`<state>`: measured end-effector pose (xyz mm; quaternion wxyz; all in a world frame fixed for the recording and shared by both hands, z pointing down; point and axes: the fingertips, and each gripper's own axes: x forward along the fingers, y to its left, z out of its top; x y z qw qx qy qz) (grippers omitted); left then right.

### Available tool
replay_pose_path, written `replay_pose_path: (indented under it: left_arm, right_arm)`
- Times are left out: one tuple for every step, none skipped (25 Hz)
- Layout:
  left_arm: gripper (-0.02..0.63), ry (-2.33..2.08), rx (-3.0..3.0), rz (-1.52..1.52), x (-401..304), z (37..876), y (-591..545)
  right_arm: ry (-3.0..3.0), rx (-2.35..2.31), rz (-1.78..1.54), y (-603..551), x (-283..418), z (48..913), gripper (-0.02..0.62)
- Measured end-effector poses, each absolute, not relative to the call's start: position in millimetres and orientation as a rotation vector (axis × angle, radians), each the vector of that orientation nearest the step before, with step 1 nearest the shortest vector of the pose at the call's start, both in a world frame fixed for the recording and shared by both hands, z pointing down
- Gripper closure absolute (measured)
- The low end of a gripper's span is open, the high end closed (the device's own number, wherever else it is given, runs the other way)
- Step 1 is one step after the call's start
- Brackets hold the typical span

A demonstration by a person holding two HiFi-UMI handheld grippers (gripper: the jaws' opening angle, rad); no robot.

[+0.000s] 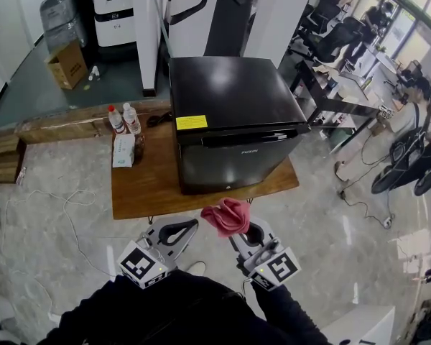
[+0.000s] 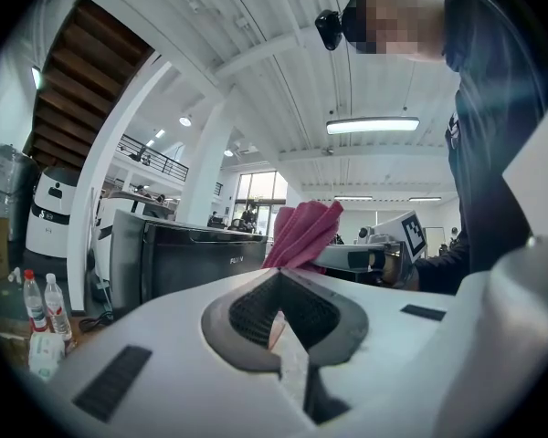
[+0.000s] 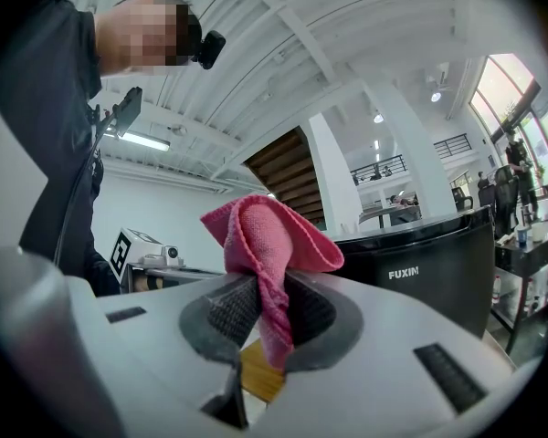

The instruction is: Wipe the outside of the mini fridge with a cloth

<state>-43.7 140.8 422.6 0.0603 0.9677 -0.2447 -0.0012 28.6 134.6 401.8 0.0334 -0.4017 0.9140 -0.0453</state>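
The black mini fridge (image 1: 233, 121) stands on a low wooden table (image 1: 151, 182), door facing me, a yellow label on its top. My right gripper (image 1: 247, 230) is shut on a bunched pink cloth (image 1: 226, 216), held in the air just in front of the table's near edge and short of the fridge door. In the right gripper view the cloth (image 3: 269, 235) sticks up from between the jaws, with the fridge (image 3: 429, 263) behind. My left gripper (image 1: 189, 226) hovers beside it, shut and empty; its view shows the fridge (image 2: 183, 258) and the cloth (image 2: 301, 235).
Two water bottles (image 1: 123, 118) and a tissue pack (image 1: 123, 149) sit on the table's left part. Cables (image 1: 72, 214) trail over the floor at left. A cardboard box (image 1: 67, 65) and white machines (image 1: 115, 9) stand behind. Desks and chairs (image 1: 345, 85) fill the right.
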Motion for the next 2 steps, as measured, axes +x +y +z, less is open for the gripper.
replay_pose_path:
  left_arm:
    - [0.6,-0.74,2.93,0.001,-42.6,424.4,143.0]
    - [0.6,-0.74,2.931,0.007,-41.6,426.2,145.2]
  right_arm:
    - [2.816,-1.235,-0.135,136.2,29.5,403.7,0.529]
    - [2.82,-1.233,-0.129,137.8,30.3,405.5,0.529]
